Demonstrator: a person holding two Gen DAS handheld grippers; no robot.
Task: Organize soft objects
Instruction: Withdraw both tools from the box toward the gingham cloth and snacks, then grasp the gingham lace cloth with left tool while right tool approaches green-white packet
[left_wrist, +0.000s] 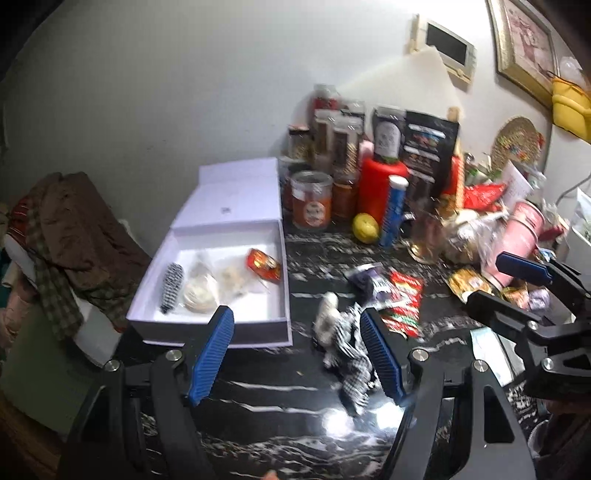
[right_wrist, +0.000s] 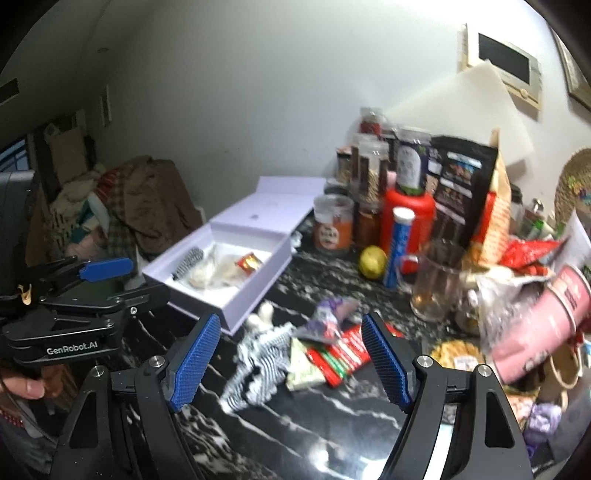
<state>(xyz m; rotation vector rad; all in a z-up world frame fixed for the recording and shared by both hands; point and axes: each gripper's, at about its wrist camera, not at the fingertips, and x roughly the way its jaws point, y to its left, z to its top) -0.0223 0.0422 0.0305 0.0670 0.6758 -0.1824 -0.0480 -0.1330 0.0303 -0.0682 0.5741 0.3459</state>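
Note:
An open white box sits on the black marble table and holds a checkered roll, pale soft pieces and a red packet. A black-and-white checkered cloth with a white fluffy piece lies on the table right of the box. My left gripper is open and empty above the table, near the cloth. My right gripper is open and empty above the cloth. Each gripper shows in the other's view.
Jars, a red bottle, a blue tube, a lemon, a glass mug and a pink can crowd the back and right. Snack wrappers lie by the cloth. Clothes pile on the left.

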